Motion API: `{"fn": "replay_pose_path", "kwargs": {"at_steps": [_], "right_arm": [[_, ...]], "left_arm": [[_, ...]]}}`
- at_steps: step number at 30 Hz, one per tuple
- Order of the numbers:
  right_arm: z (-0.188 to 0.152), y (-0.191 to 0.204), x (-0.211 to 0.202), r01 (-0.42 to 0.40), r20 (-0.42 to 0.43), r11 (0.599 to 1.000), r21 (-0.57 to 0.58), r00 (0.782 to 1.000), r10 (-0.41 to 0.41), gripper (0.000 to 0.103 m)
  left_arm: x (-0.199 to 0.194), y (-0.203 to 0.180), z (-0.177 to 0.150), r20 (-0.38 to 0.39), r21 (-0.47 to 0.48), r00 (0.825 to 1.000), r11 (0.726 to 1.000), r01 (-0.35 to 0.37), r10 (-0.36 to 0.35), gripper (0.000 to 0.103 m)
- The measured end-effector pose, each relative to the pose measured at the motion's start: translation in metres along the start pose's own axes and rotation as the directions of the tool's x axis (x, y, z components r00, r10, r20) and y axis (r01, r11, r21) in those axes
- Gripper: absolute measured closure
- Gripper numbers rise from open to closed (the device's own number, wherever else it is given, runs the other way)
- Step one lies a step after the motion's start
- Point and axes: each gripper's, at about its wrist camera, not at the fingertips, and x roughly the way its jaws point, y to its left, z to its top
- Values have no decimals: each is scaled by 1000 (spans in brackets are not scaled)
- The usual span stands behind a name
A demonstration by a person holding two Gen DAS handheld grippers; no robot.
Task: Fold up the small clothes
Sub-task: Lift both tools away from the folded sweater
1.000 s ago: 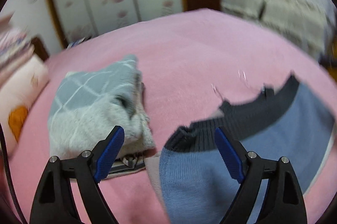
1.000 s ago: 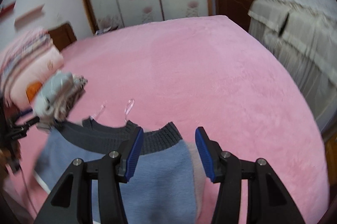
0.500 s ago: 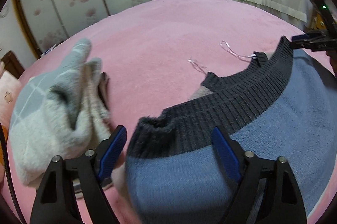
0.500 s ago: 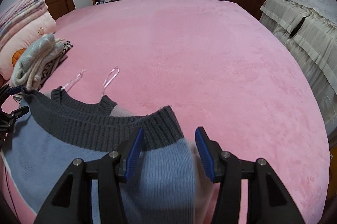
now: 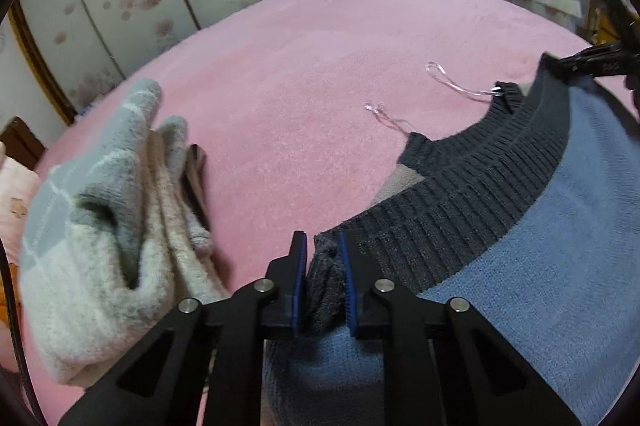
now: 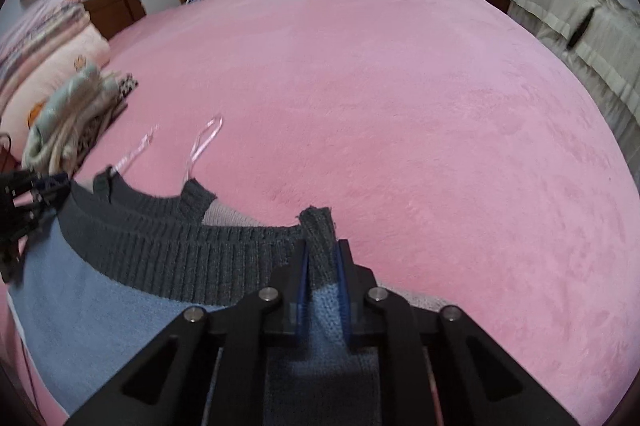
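1. The bed, under a pink blanket, carries everything. The blue sweater with its dark ribbed band lies at the near edge, from about 3 to 6 o'clock in the left wrist view and 6 to 9 o'clock in the right.
2. The step in hand looks like the grab before a fold: each claw takes one corner of the ribbed band.
3. The left claw is closing, its pads already pinching bunched dark knit. The right claw is closing too, with the band's corner pressed between its pads.
4. Next, I judge, both corners must rise together and travel evenly over the body, keeping the band taut so the fold lands straight.
5. Only the left view shows the grey and white folded pile up close, at 9 o'clock.
6. Only the right view shows the stacked pillows at 10 o'clock.
7. Thin clear hanging loops trail from the neckline at 11 o'clock.
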Motion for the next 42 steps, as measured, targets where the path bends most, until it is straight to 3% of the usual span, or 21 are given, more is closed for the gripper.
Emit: {"fn": "replay_pose_path", "kwargs": {"at_steps": [3, 7, 13, 23, 31, 32, 34, 36, 38, 39, 42], "right_arm": [[1, -2, -17, -17, 57, 999, 37, 998, 15, 92], [4, -15, -42, -83, 142, 988, 131, 988, 65, 93], [5, -32, -28, -120, 128, 959, 256, 988, 89, 93], [-11, -40, 21, -39, 44, 944, 328, 999, 26, 93], [-8, -31, 24, 19, 10, 954, 300, 1000, -23, 91], [-6, -28, 20, 24, 10, 958, 287, 1000, -28, 88], [-5, -24, 7, 31, 18, 960, 279, 999, -38, 79], [-4, -22, -13, 8, 42, 958, 288, 999, -21, 73], [-4, -19, -34, -17, 60, 957, 291, 998, 0, 72], [-5, -16, -50, -27, 73, 959, 282, 997, 6, 72], [-11, -3, -98, -11, 100, 972, 234, 995, -13, 72]], "left_arm": [[-14, 8, 3, 52, -75, 998, 997, -29, 33, 92], [-29, 34, 4, 98, -231, 995, 973, 8, 15, 93], [-6, 60, 3, 51, -382, 998, 924, -9, 31, 94], [33, 32, -6, -5, -253, 982, 950, -185, 190, 94], [41, 17, -10, -13, -201, 974, 953, -226, 228, 90], [37, 16, -8, -11, -193, 976, 957, -215, 218, 87], [28, 13, -2, -14, -176, 975, 959, -220, 221, 69], [8, 7, 4, 1, -176, 976, 961, -215, 218, 30], [-19, 4, 10, 25, -187, 973, 957, -221, 230, 11], [-34, 2, 13, 36, -192, 969, 953, -233, 244, 5], [-83, -2, 14, 70, -204, 967, 953, -225, 244, 4]]}}
